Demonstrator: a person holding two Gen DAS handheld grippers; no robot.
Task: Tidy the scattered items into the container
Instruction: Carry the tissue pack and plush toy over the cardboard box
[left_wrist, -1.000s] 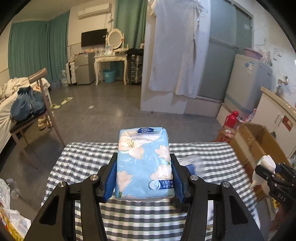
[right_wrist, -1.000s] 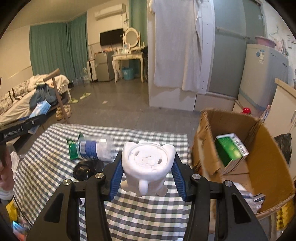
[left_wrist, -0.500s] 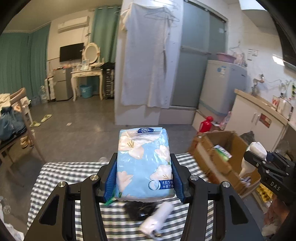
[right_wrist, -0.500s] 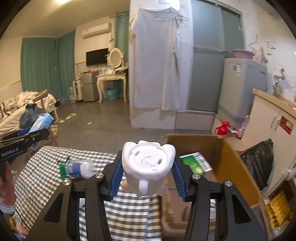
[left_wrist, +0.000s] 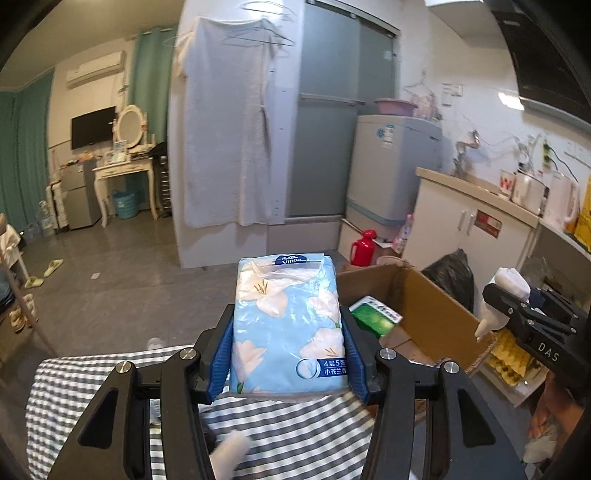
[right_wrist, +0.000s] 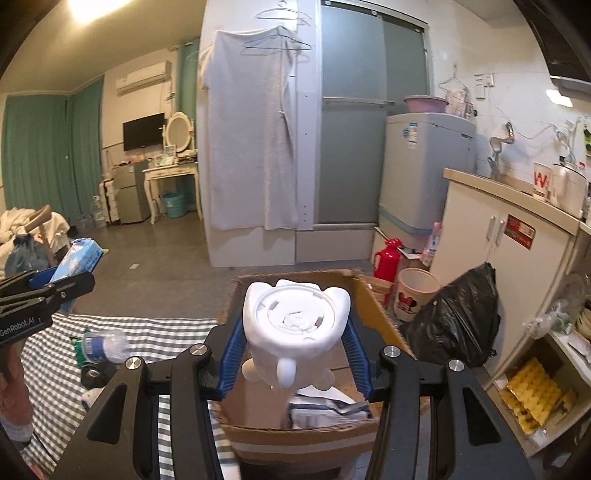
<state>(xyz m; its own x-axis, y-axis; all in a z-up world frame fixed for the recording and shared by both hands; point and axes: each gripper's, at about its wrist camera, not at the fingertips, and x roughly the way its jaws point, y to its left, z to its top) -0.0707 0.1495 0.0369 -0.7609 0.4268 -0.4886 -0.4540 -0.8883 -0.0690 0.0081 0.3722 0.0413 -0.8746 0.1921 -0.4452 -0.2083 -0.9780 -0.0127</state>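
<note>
My left gripper (left_wrist: 287, 354) is shut on a blue tissue pack (left_wrist: 286, 325) printed with white lilies, held above the checked tablecloth (left_wrist: 295, 439). Ahead to its right stands an open cardboard box (left_wrist: 436, 314) with a green packet (left_wrist: 375, 317) inside. In the right wrist view my right gripper (right_wrist: 295, 354) is shut on a white cat-shaped plastic toy (right_wrist: 295, 325), held over the cardboard box (right_wrist: 303, 432). The tissue pack (right_wrist: 79, 258) and left gripper (right_wrist: 48, 291) show at the left edge there. The right gripper with the toy (left_wrist: 506, 295) appears at the right of the left wrist view.
On the tablecloth (right_wrist: 159, 332) lie a clear plastic bottle (right_wrist: 105, 341) with a blue label, a black object (right_wrist: 98, 373) and a white item (left_wrist: 229, 452). A black rubbish bag (right_wrist: 454, 321), a small bin (right_wrist: 415, 293) and a red flask (right_wrist: 386, 258) stand beside the box.
Both grippers have swung right and risen, each keeping its load. The box has come under the right gripper and into the left wrist view; the table has slid left.
</note>
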